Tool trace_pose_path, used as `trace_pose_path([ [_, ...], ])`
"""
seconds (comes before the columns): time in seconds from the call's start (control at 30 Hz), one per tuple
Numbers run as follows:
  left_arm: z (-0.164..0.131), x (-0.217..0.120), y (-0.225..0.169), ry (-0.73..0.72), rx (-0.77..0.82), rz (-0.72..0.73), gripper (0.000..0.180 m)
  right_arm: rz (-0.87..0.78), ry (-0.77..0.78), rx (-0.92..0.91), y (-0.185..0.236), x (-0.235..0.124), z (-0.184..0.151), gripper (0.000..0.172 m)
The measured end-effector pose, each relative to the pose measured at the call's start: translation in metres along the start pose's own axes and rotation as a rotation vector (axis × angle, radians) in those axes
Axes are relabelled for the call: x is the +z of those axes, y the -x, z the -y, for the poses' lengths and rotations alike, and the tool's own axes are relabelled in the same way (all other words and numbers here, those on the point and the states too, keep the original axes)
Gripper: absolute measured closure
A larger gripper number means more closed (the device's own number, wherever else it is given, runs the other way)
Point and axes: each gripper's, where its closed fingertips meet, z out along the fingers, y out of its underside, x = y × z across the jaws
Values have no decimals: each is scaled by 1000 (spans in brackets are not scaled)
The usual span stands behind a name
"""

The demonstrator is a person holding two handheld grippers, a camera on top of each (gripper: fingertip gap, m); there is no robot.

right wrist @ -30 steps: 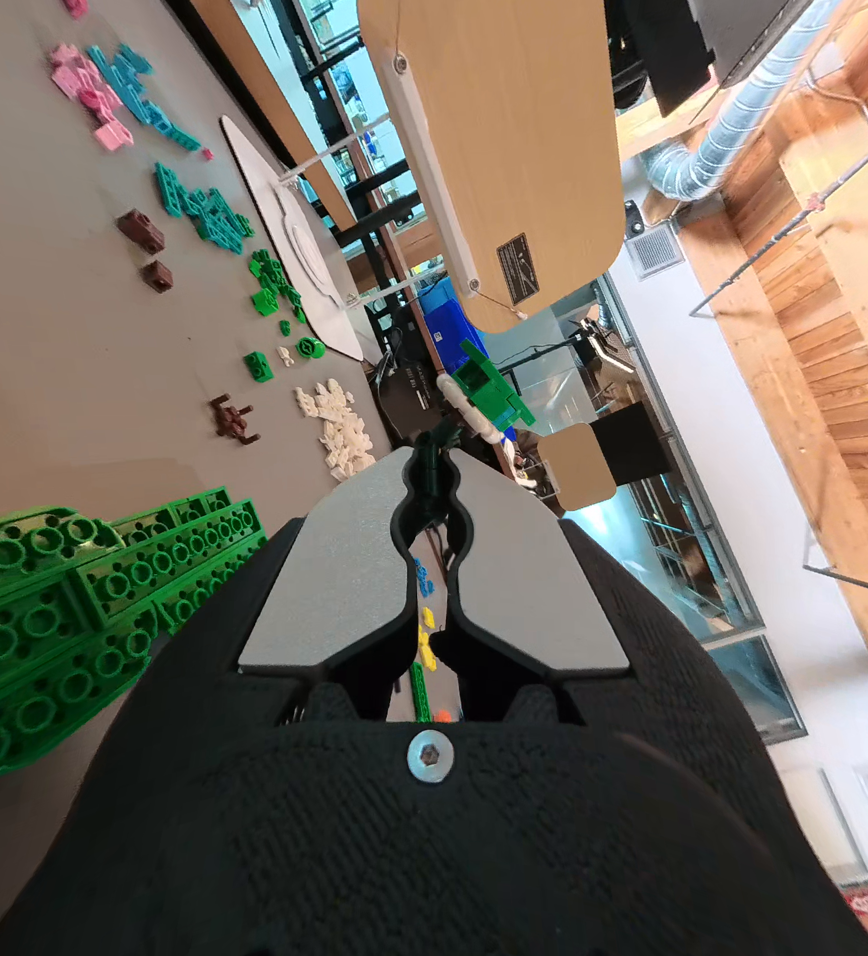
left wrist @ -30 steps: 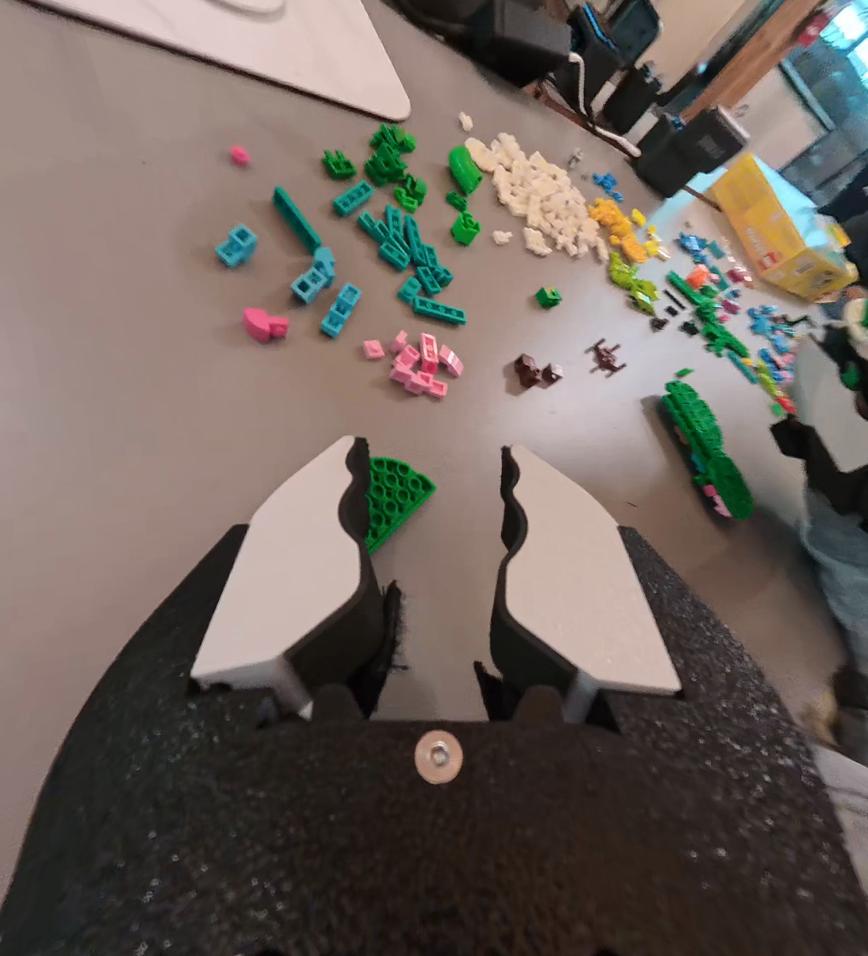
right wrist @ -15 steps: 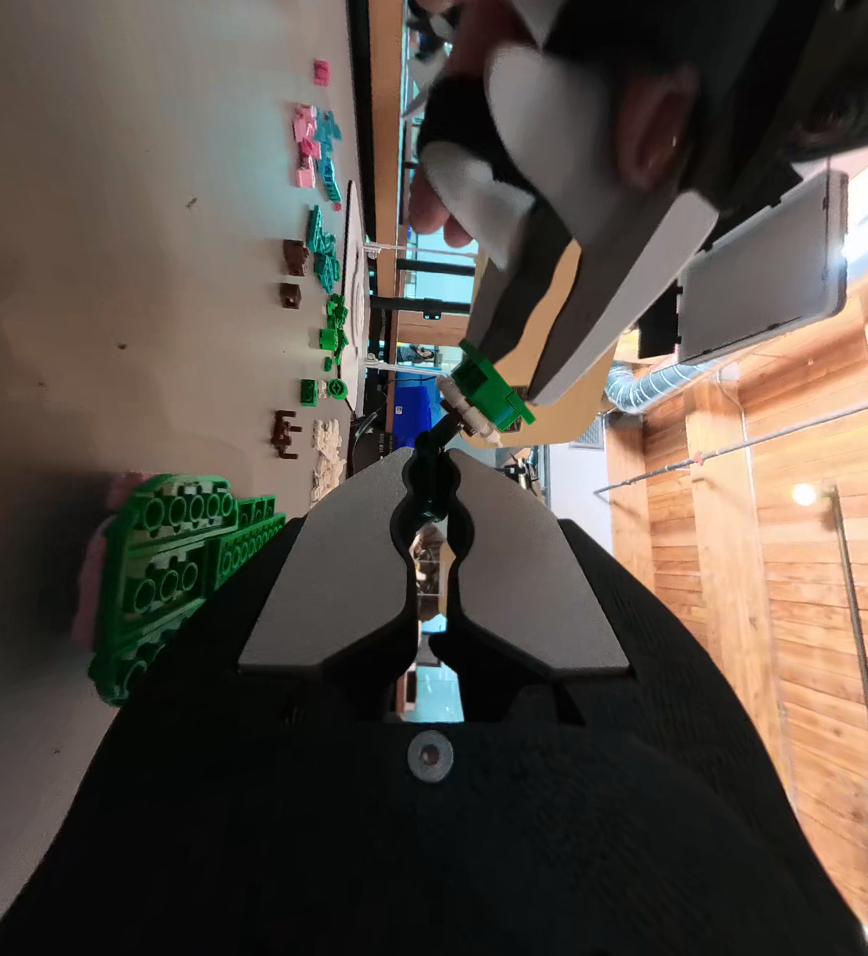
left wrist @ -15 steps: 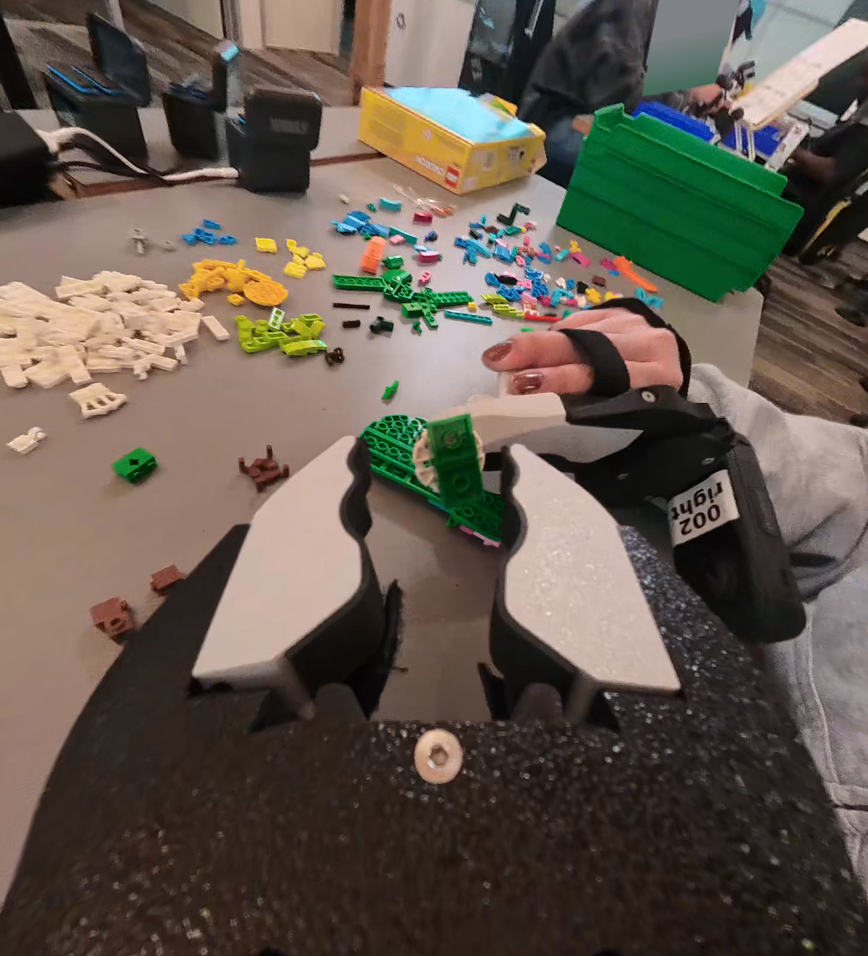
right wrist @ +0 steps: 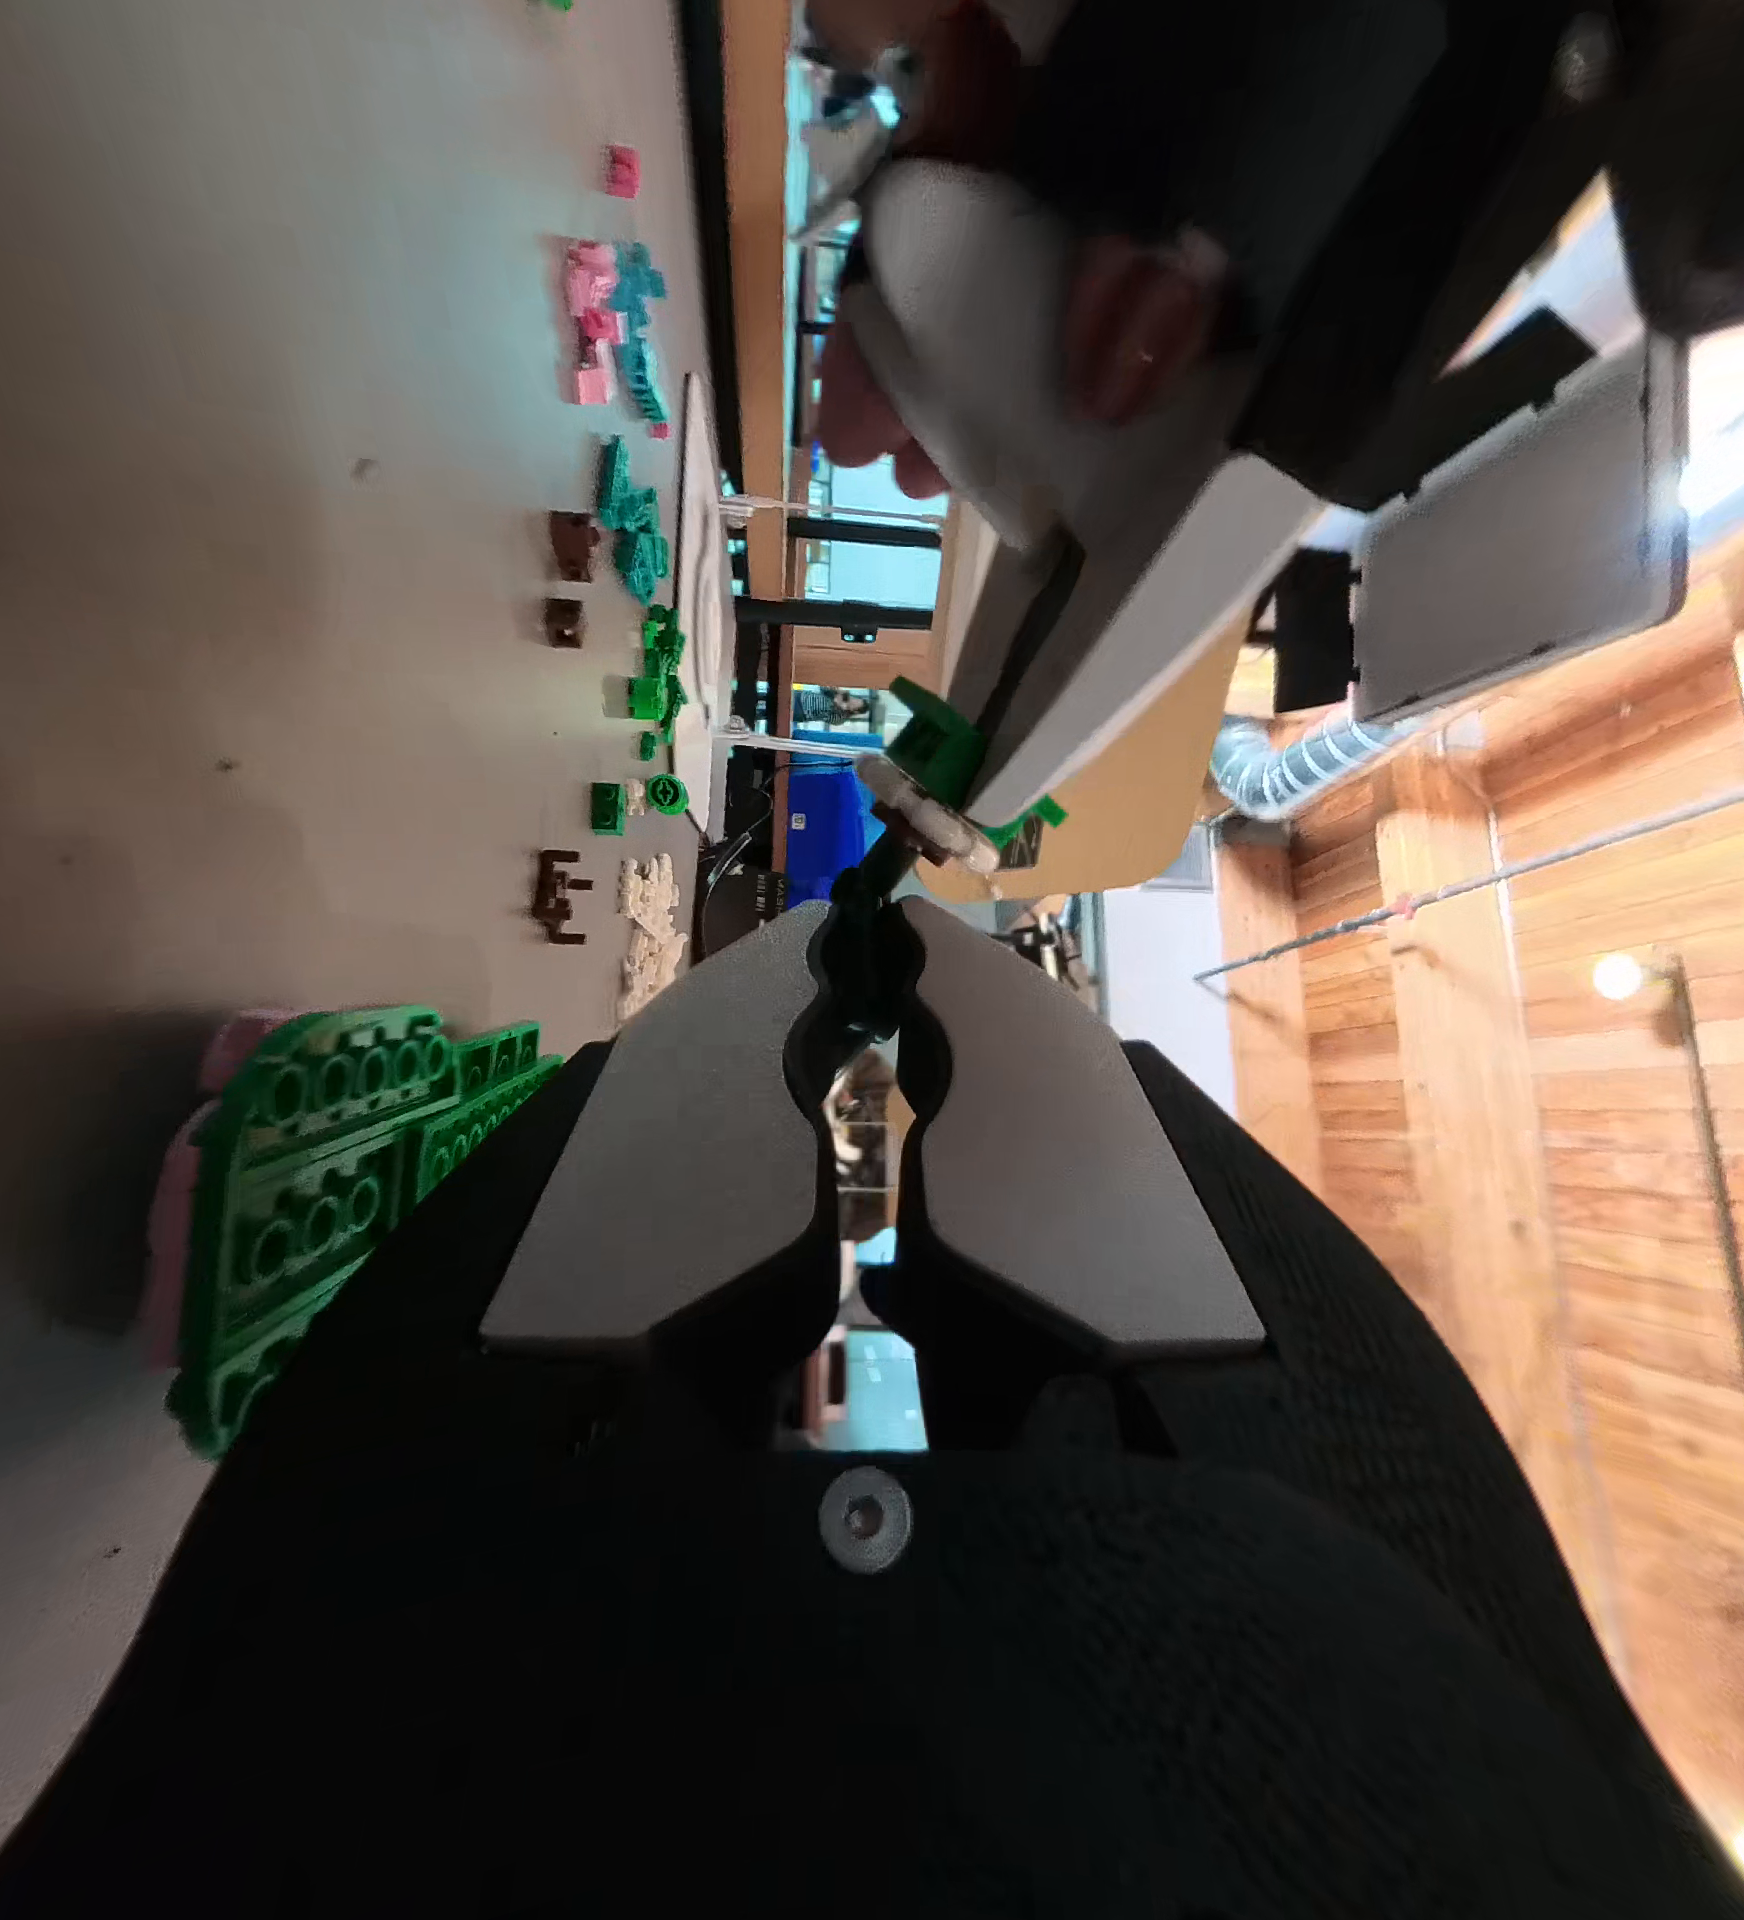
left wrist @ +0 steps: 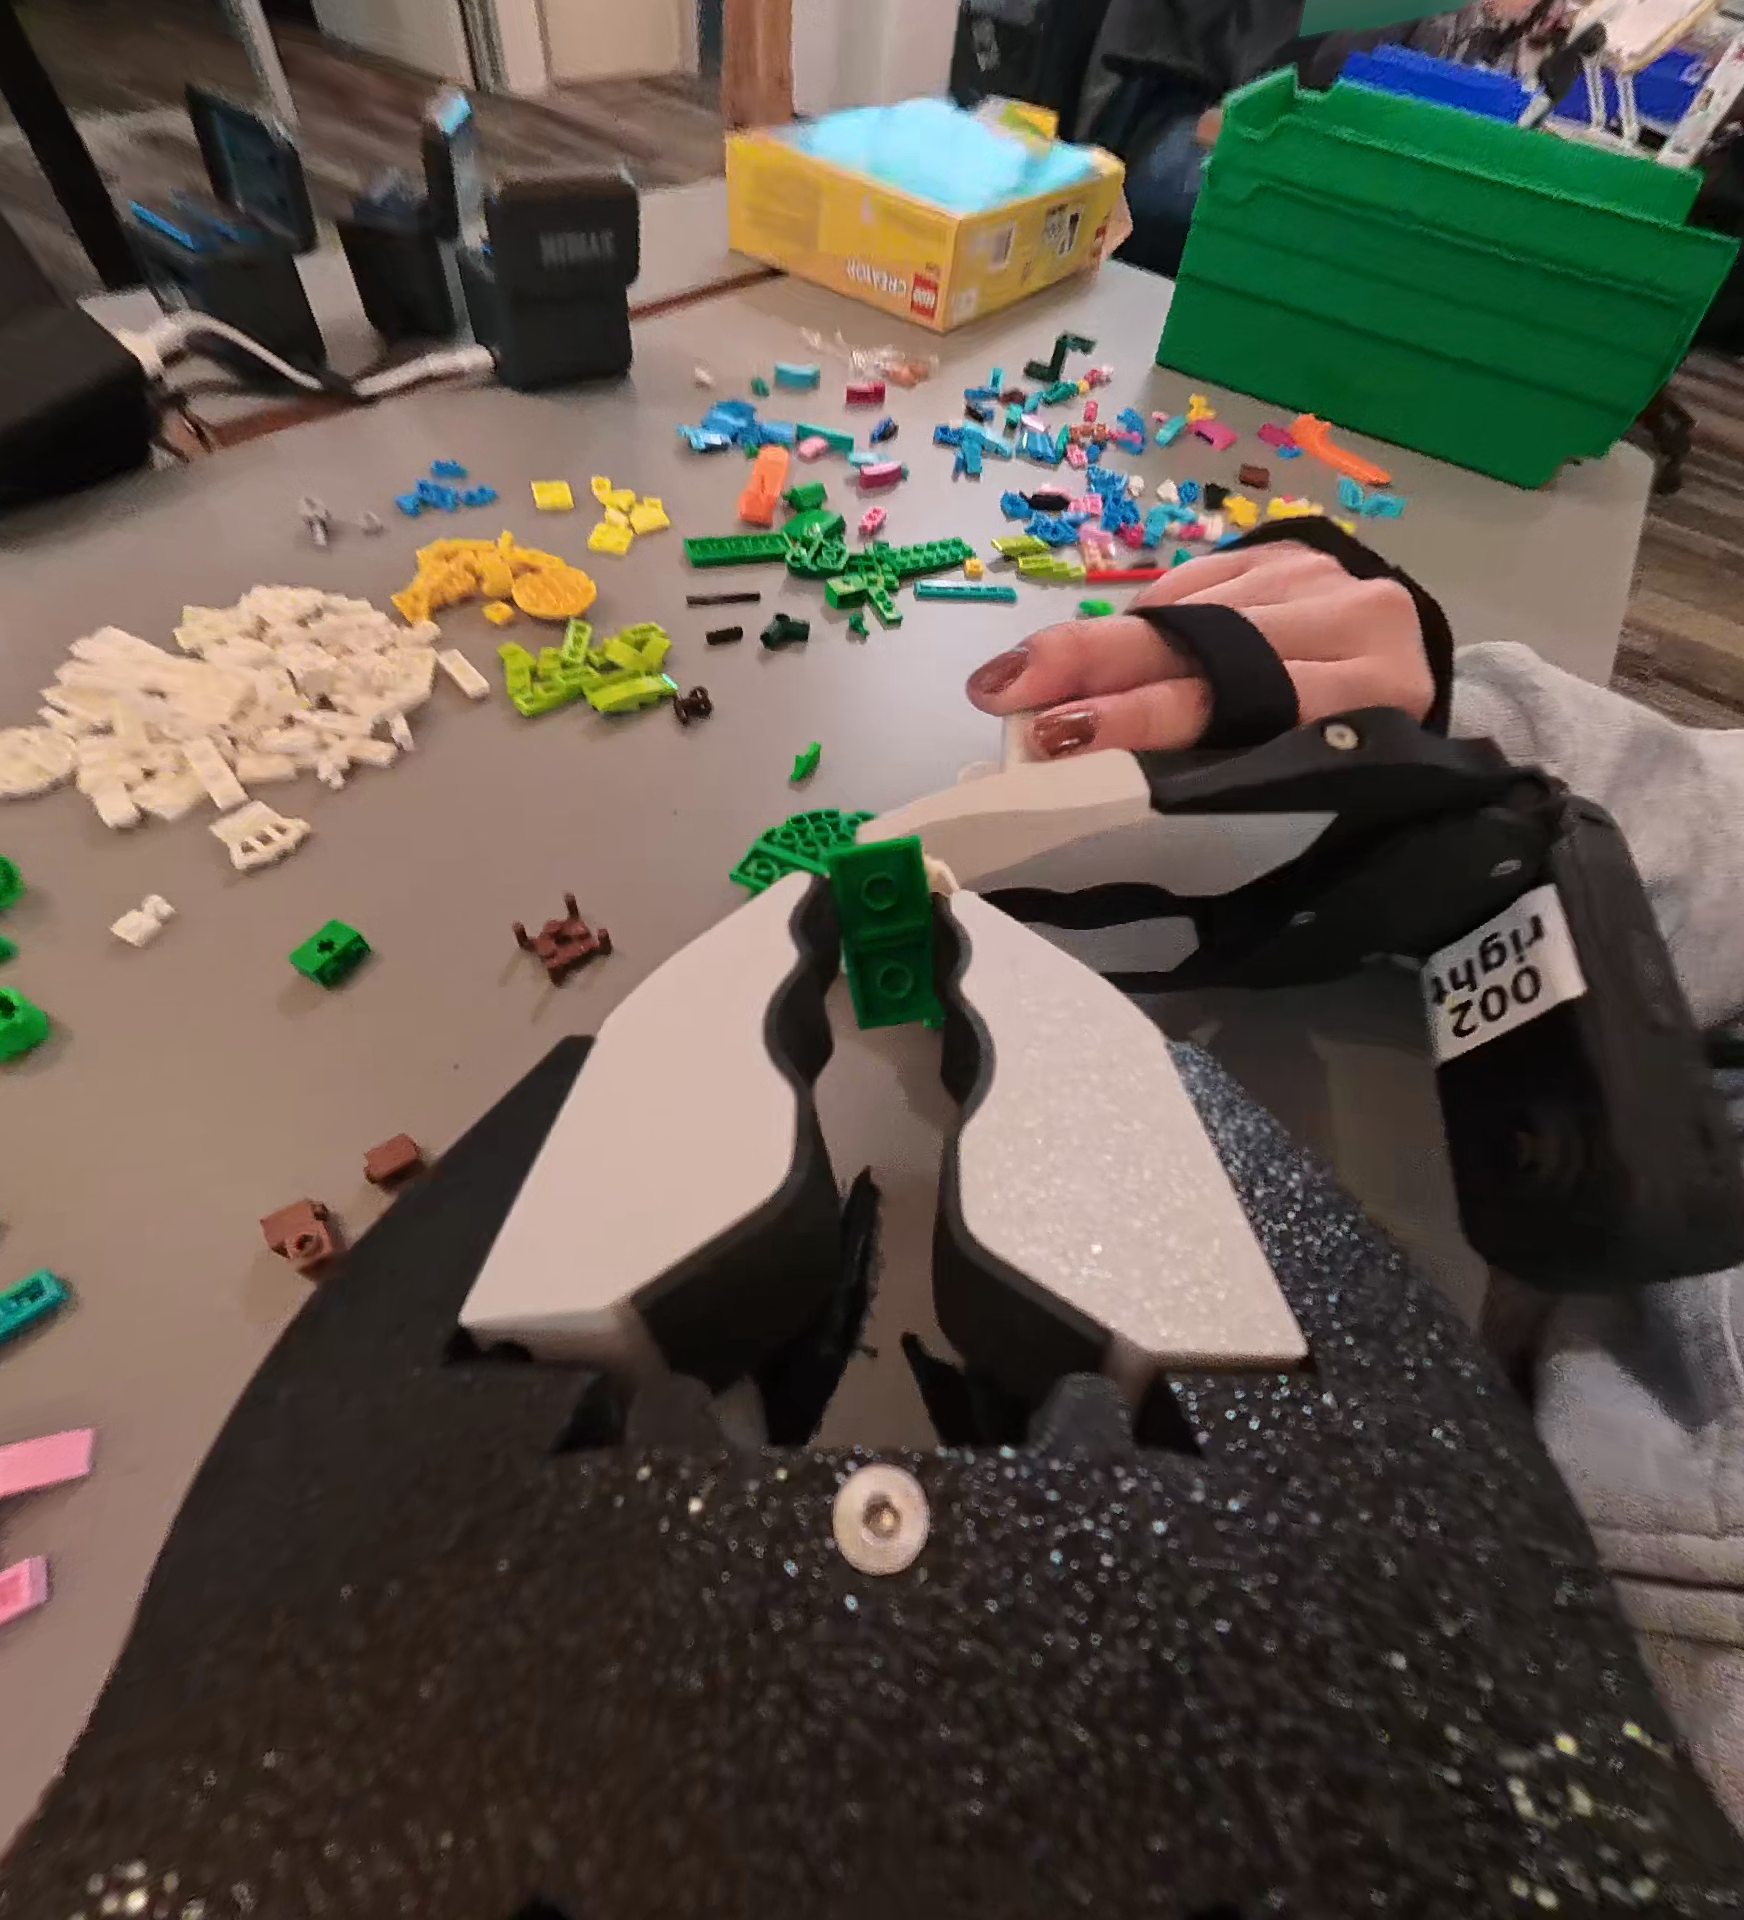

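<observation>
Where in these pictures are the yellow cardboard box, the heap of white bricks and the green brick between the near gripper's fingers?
yellow cardboard box (left wrist: pixel 909 244): left wrist view, its yellow front side.
heap of white bricks (left wrist: pixel 224 691): left wrist view, middle of the pile.
green brick (left wrist: pixel 883 935): left wrist view, its flat face between two round marks.

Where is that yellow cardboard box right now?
In the left wrist view the yellow box sits at the far edge of the grey table, just left of the stacked green bins, beyond the scattered coloured bricks.
</observation>
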Motion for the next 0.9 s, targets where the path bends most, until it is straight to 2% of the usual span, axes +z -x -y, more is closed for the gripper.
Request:
trace_pose_path([
  [0.17,13,-2,-2,-107,80,19,164,15,30,244,-12,0,-7,164],
  [0.37,21,-1,-2,-178,375,205,164,87,72,615,-14,3,-18,166],
  [0.47,23,-1,-3,-216,399,218,163,109,71,724,-16,4,-19,166],
  [0.57,25,-3,-4,-266,400,210,163,188,34,947,-14,4,-16,167],
  [0.67,28,-4,-7,-308,477,243,164,287,-17,1182,-12,3,-11,167],
  [0.83,33,-5,-11,-352,640,336,163,391,-69,1453,-13,2,-6,166],
  [0.9,34,-5,-12,-364,641,335,163,425,-87,1525,-12,2,-5,166],
])
